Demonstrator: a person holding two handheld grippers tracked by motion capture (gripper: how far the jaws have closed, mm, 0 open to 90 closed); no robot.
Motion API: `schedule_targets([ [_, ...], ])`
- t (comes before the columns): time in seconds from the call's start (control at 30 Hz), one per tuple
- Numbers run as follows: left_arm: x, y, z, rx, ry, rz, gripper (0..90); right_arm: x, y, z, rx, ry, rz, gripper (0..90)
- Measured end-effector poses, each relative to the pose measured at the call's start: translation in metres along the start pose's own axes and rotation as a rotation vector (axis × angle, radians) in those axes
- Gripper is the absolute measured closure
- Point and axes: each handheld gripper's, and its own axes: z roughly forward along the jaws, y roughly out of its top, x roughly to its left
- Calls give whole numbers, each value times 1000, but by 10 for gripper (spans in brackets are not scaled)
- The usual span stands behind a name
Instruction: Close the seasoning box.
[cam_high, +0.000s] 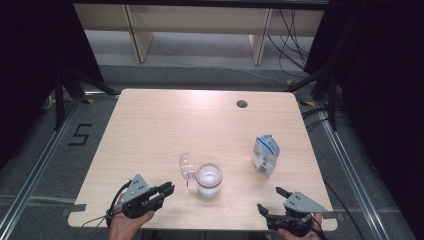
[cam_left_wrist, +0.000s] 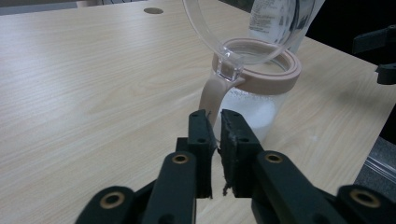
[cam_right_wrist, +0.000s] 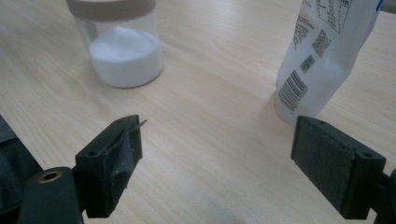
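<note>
Left gripper (cam_high: 169, 190) lies low over the near left part of the tabletop (cam_high: 165, 120), held by a hand (cam_high: 127, 225) at the near edge. Its jaws are drawn almost together with a thin slit between them and nothing gripped; their tips point at the jar (cam_high: 209, 180) and sit just short of the pinkish strap below its hinge.

The jar stands upright near the middle of the near half of the tabletop, partly filled with white powder. Its clear lid (cam_high: 187, 165) is swung open and stands up on the jar's left side, hinged to the pinkish collar (cam_left_wrist: 275, 74).

Right gripper (cam_high: 269, 199) rests at the near right edge, jaws spread wide and empty.

A white and blue bag (cam_high: 265, 154) stands upright to the right of the jar, apart from it
</note>
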Motion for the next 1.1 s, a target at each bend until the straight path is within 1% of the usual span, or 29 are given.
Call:
schedule_targets([
  [0.03, 0, 1, 0, -2, -5, 2, 834, 0, 0, 0, -5, 3, 2, 173],
  [0.07, -1, 2, 1, -9, -9, -9, 852, 0, 0, 1, -5, 5, -3, 173],
  [0.1, -1, 4, 1, 1, -5, 11, 865, 0, 0, 0, 0, 8, -1, 174],
  [0.13, -1, 5, 1, 8, -9, 13, 880, 0, 0, 1, 2, 11, 0, 173],
  [0.17, -3, 6, 2, -1, -9, 2, 889, 0, 0, 1, 5, 8, 6, 173],
  [0.2, -2, 8, 2, 10, -10, 30, 892, 0, 0, 0, 6, 5, 4, 174],
  [0.23, -4, 9, 3, 12, -10, 22, 893, 0, -1, 1, 5, 3, -1, 175],
  [0.3, -4, 12, 5, 6, -16, 30, 893, 0, -1, 2, -4, 11, 1, 178],
  [0.33, -4, 14, 5, 11, -13, 35, 894, 0, -1, 2, -4, 12, 3, 177],
  [0.4, -5, 17, 6, 9, -11, 33, 894, 0, -1, 2, 1, 5, -3, 179],
  [0.5, -5, 20, 9, -4, -19, 36, 894, 0, -1, 2, 6, 8, 1, 181],
  [0.53, -6, 21, 9, -2, -14, 38, 894, 0, -1, 2, 6, 8, 0, 182],
  [0.6, -7, 24, 11, -5, -19, 42, 894, 0, -1, 3, 4, 13, 1, 182],
  [0.63, -7, 25, 12, -11, -26, 48, 894, 0, -1, 2, 6, 7, 1, 182],
  [0.67, -8, 26, 14, -18, -28, 44, 894, 0, -1, 2, 5, 8, -1, 183],
  [0.7, -8, 27, 14, -13, -22, 50, 894, 0, -1, 2, 6, 8, 1, 183],
  [0.73, -9, 29, 15, -17, -20, 43, 894, 0, -1, 2, 6, 8, 1, 184],
  [0.8, -8, 31, 17, -19, -25, 52, 894, -1, -1, 2, 4, 7, -2, 185],
  [0.83, -9, 32, 17, -19, -19, 46, 894, 0, -1, 2, 5, 9, -1, 185],
  [0.87, -9, 32, 18, -23, -27, 43, 894, -1, -1, 2, 6, 9, -2, 185],
  [0.9, -10, 34, 18, -20, -22, 60, 894, -1, -1, 2, 7, 9, -1, 185],
  [0.93, -10, 35, 18, -20, -21, 56, 894, -1, -1, 2, 5, 8, -3, 186],
  [0.97, -10, 35, 19, -25, -28, 61, 894, -1, -1, 2, 4, 9, -3, 186],
  [1.0, -11, 36, 20, -24, -28, 59, 894, 0, -1, 3, 2, 18, 17, 186],
  [1.03, -11, 37, 20, -22, -25, 63, 894, -1, -1, 3, -3, 15, 10, 186],
  [1.07, -12, 37, 21, -27, -33, 62, 893, -1, -1, 2, 1, 8, 6, 186],
  [1.1, -12, 37, 22, -21, -28, 65, 894, -1, -1, 2, 8, 13, 17, 186],
])
